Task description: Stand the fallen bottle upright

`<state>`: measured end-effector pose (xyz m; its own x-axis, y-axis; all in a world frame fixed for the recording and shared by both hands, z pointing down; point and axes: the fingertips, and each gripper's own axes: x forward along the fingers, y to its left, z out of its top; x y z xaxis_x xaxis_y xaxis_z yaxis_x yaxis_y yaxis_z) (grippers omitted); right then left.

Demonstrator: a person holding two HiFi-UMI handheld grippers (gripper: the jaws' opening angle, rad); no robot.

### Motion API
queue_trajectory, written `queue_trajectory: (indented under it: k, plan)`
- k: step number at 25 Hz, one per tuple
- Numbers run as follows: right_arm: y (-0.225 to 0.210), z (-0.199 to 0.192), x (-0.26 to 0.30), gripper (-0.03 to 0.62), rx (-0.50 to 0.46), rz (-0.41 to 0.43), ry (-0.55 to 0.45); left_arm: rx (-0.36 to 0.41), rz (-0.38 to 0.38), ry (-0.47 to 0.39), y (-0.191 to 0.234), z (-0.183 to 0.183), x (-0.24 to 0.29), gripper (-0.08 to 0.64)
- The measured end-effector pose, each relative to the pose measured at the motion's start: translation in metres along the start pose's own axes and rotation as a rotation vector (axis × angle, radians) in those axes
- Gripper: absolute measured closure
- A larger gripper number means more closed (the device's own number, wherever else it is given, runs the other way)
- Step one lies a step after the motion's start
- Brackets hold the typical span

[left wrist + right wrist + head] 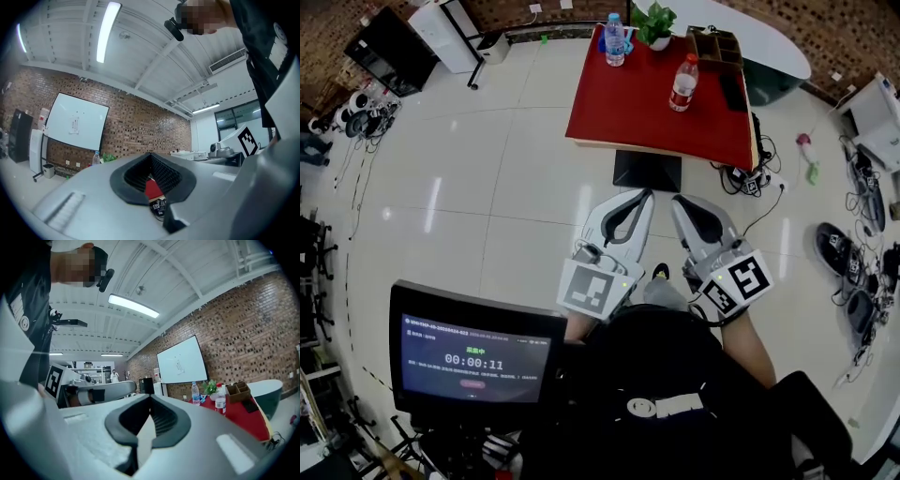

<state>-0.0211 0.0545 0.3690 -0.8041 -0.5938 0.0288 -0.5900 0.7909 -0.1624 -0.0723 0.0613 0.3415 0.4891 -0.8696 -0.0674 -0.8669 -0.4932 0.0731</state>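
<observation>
Monitor (pixel 473 361) (head view only)

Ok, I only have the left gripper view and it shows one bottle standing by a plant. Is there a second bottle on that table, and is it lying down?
Observer: There is a second one. The red-labelled bottle is on the red table, and it stands upright.
Operator: Where is it relative to the one I see?
Observer: It is nearer the person and further right than the blue-labelled bottle.
Operator: And the right gripper's jaws?
Observer: The right gripper is shut with nothing in it, well short of the table.
</observation>
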Motion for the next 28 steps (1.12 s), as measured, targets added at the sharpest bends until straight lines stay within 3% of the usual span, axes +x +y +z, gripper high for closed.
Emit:
queue_trajectory:
  k: [7, 19, 28]
  plan:
    - [0.02, 0.002, -0.019, 0.589, 0.006, 0.036, 0.006, 0.004, 0.029, 0.0, -0.02, 0.005, -0.011, 0.557]
    - [-0.004, -0.003, -0.063, 0.589, 0.046, 0.043, -0.018, 0.042, 0.011, -0.003, -0.073, 0.002, 0.018, 0.557]
    - [-0.017, 0.006, -0.065, 0.589, 0.041, 0.07, -0.013, 0.053, 0.015, 0.009, -0.081, 0.007, 0.035, 0.557]
